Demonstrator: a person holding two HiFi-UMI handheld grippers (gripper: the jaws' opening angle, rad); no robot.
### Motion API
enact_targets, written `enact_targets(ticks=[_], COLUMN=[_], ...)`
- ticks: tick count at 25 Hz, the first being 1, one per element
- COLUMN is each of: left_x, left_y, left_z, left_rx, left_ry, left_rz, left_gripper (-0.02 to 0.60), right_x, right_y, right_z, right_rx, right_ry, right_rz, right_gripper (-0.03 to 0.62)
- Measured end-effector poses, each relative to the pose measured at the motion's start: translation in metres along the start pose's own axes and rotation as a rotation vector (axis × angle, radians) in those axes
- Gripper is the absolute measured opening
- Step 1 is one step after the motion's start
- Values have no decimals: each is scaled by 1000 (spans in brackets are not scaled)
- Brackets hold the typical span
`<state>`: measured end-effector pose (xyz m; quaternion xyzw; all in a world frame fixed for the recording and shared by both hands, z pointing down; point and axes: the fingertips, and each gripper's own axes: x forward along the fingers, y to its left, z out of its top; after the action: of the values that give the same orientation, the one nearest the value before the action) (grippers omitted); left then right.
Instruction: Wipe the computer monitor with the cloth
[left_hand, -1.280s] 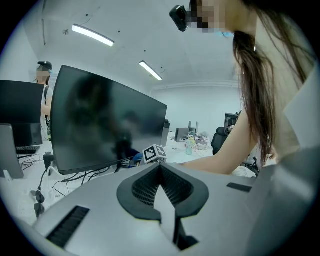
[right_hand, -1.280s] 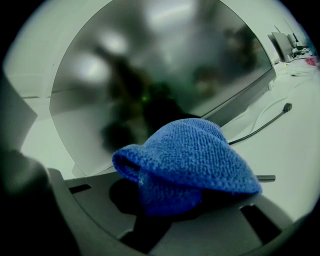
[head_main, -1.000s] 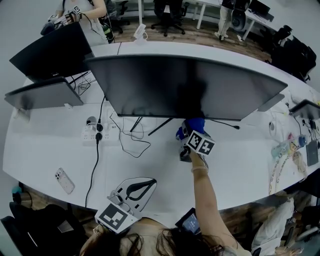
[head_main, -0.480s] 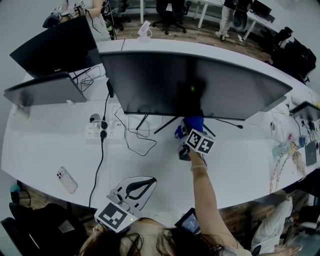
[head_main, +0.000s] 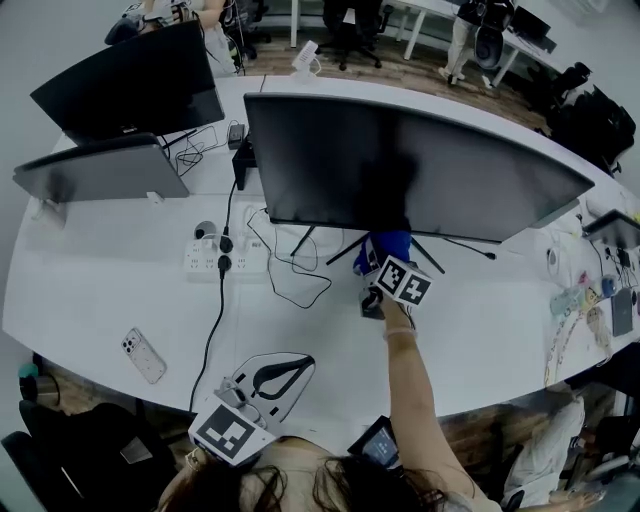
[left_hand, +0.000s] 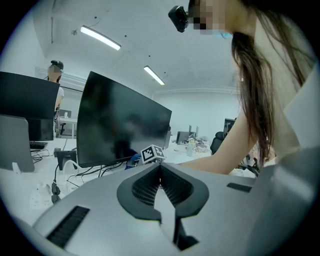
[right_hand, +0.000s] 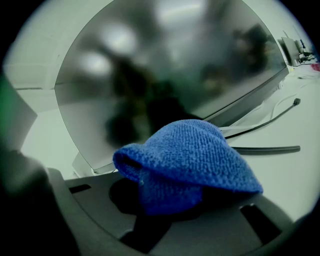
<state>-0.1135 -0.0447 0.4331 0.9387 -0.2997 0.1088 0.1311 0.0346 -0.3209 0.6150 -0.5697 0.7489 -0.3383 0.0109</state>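
Blue knit cloth (right_hand: 190, 160) is bunched in the right claw (right_hand: 167, 200), whose jaws are clamped on its lower folds; the cloth drapes over the jaw tips and hides them. Nearest the person, the left claw (head_main: 300, 367) is held over the front edge of the white bench (head_main: 100, 290). The left gripper view shows this claw (left_hand: 160, 172) with its jaws pressed together and nothing between them. A phone (head_main: 143, 357) lies flat near the same edge, well to the left. Further out, the right claw (head_main: 385, 262) reaches forward at arm's length, and the cloth (head_main: 390, 247) sits at the lower edge of the computer monitor (head_main: 400, 170), right of its centre. Contact between cloth and screen cannot be confirmed: the right gripper view renders the monitor (right_hand: 165, 65) as blurred glare only. The monitor's long axis runs left to right across the bench, dark screen facing the person. Its stand is largely hidden behind the panel; only thin legs show below. A power strip (head_main: 215, 262) with trailing cables lies left of the stand. Two further monitors (head_main: 130, 85) stand at far left, seen from behind.
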Motion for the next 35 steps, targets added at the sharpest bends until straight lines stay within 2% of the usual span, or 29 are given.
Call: enact_targets(ticks=[9, 16, 25, 35], left_x=[-16, -10, 6, 14], left_y=[7, -2, -15, -26], left_z=[1, 5, 23, 18], left_rx=[1, -16, -22, -46], left_ry=[-12, -11, -26, -13], left_rz=[-14, 4, 88, 216], left_gripper=[9, 9, 9, 9], right_x=[5, 10, 14, 22], right_y=[15, 26, 35, 47], right_z=[-6, -14, -17, -26], right_rx=[-10, -24, 6, -1], right_ry=[9, 46, 72, 65], right_rz=[-12, 13, 70, 125], right_gripper=[86, 86, 86, 86])
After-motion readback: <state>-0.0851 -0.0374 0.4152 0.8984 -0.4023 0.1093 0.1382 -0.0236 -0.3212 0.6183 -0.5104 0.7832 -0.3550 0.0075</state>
